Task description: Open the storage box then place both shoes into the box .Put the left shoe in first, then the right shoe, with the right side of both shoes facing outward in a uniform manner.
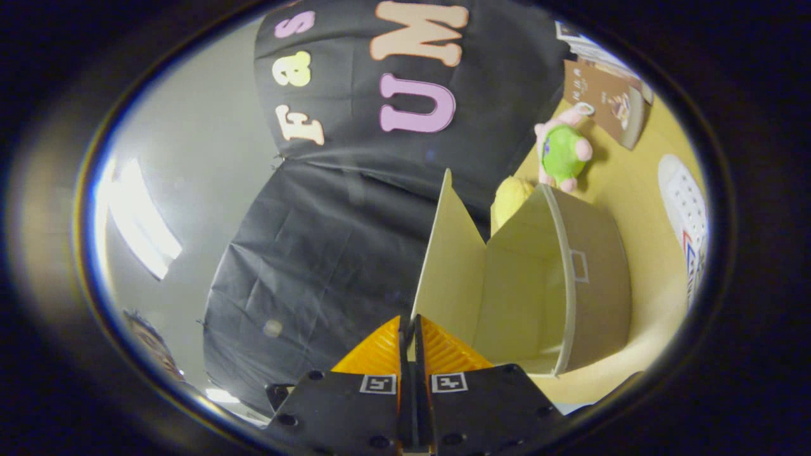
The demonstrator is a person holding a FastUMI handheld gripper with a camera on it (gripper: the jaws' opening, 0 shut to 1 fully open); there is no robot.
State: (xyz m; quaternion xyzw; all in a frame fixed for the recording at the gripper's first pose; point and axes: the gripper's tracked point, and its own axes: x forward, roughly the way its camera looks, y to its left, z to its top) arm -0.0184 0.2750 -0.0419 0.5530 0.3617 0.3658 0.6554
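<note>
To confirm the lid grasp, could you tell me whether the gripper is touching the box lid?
Touching. In the gripper view the gripper is shut on the lid, whose edge runs straight into the closed fingers with no gap.

Tool (pixel 410 329): two ribbed wedge fingers, pressed tight w/ thin slit between. Flat mounting plates behind, round screws, one square fiducial marker each.

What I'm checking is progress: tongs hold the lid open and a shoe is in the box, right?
No: the gripper view shows the shoe on the table beyond the box. The tongs do pinch the open lid.
</note>
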